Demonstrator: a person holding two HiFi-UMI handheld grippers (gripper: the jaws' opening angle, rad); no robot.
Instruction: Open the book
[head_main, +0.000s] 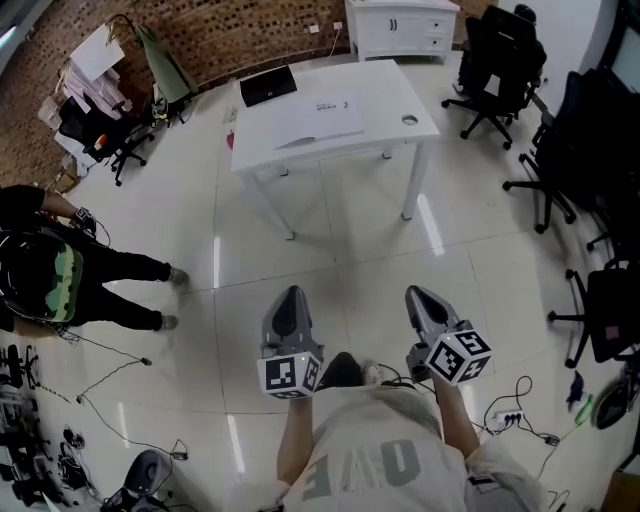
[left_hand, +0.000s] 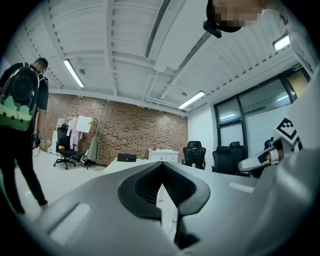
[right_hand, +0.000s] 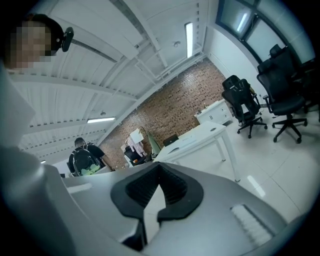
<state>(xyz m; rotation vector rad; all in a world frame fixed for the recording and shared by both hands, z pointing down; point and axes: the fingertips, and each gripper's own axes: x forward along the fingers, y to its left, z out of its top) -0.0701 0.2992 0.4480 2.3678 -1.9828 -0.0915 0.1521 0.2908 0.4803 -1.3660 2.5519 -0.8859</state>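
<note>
Far across the pale tiled floor (head_main: 350, 250): the book, as I read it, is the wide, flat, white slab (head_main: 318, 118) lying closed on the white rectangular counter (head_main: 405, 95), well apart from both my grippers.
Handling: I judge it fairly light, with a stiff cover and limp pages. Its face looks smooth, so it may skate on that slick top if I nudge it sideways.
Where to take hold: the cover's free edge, opposite the spine, with my other gripper pinning the page block down.
Neighbours: a black flat rectangular thing (head_main: 268, 86) sits just beside it at the counter's far-left corner, and a round cable hole (head_main: 409, 120) lies near the right edge.
Grey left gripper (head_main: 291, 293): jaws pressed together, nothing between them.
Grey right gripper (head_main: 416, 292): jaws likewise closed up and empty.
Hard to make out: which edge is the spine, how thick it is, and whether it is one book or loose sheets. The cover print is too small to read. Both gripper views catch the counter edge-on, so the book does not show there.
</note>
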